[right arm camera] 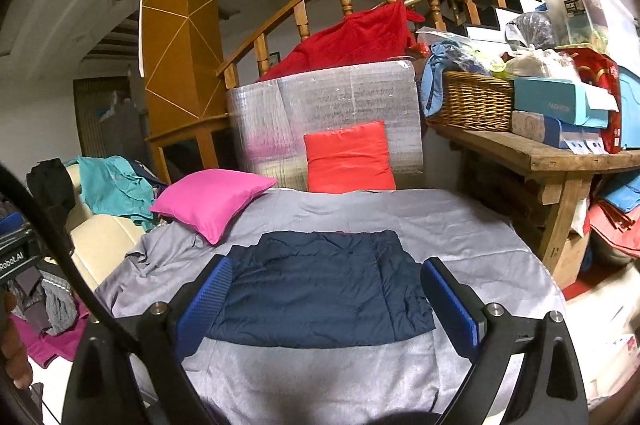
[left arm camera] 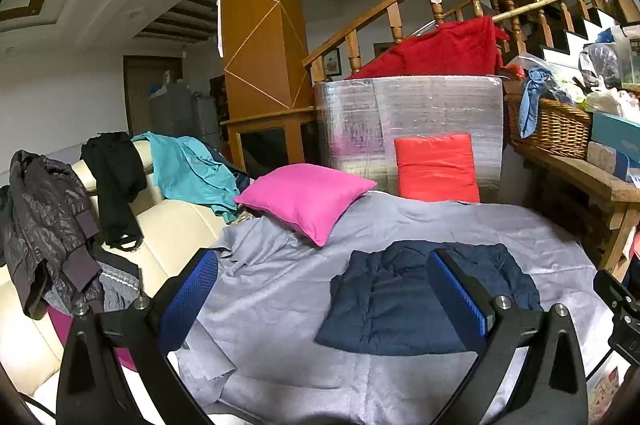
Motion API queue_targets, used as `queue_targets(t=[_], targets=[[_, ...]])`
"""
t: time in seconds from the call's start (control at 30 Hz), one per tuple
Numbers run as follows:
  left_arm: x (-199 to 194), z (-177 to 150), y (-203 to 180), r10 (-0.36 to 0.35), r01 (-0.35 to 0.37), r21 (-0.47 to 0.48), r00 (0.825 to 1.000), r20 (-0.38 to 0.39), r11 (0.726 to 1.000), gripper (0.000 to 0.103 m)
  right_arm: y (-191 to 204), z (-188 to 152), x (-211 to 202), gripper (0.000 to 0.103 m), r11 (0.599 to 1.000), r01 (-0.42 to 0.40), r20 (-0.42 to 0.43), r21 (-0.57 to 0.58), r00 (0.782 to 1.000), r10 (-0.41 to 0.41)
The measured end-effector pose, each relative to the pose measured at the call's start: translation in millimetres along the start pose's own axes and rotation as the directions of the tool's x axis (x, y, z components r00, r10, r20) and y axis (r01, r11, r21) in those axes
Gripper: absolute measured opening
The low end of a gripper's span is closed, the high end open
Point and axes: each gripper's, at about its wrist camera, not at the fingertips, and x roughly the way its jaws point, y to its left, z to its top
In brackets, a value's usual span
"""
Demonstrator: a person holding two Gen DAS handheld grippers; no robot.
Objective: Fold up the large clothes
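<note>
A navy blue padded jacket (left arm camera: 404, 305) lies folded into a rough rectangle on the grey sheet (left arm camera: 280, 285); in the right wrist view the jacket (right arm camera: 324, 285) sits centred on the sheet (right arm camera: 440, 225). My left gripper (left arm camera: 320, 289) hovers open above the sheet, its right finger over the jacket's right half. My right gripper (right arm camera: 326, 297) is open too, held above the jacket with nothing between its blue pads. Neither touches the cloth.
A pink cushion (left arm camera: 306, 199) and a red cushion (left arm camera: 436, 167) rest at the sheet's far edge. Left, a cream sofa (left arm camera: 176, 225) carries a teal shirt (left arm camera: 188, 169), black garment (left arm camera: 116, 181) and dark jacket (left arm camera: 44, 225). Right stands a wooden bench (right arm camera: 560, 153) with a wicker basket (right arm camera: 472, 101) and boxes.
</note>
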Motion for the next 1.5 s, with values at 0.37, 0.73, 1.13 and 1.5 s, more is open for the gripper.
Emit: queue_targets(t=[0.37, 0.73, 1.13, 1.5], targets=[[1.2, -3.5, 3.3, -0.001, 0.001, -0.003, 1.000, -0.006, 1.000, 0.103, 4.1, -4.3, 3.3, 0.097, 1.000, -0.002, -0.008, 0.001, 1.000, 0.002], [2.7, -5.5, 5.7, -0.002, 0.002, -0.002, 1.000, -0.012, 1.000, 0.103, 5.1, -5.7, 4.8, 0.097, 1.000, -0.001, -0.006, 0.006, 1.000, 0.001], [3.1, -7.6, 9.4, -0.006, 0.006, -0.002, 1.000, -0.010, 1.000, 0.103, 7.3, -6.4, 4.5, 0.097, 1.000, -0.001, -0.009, 0.002, 1.000, 0.001], [2.6, -9.0, 12.7, -0.005, 0.005, -0.009, 1.000, -0.010, 1.000, 0.103, 9.6, -5.6, 7.3, 0.097, 1.000, -0.002, -0.009, -0.004, 1.000, 0.002]])
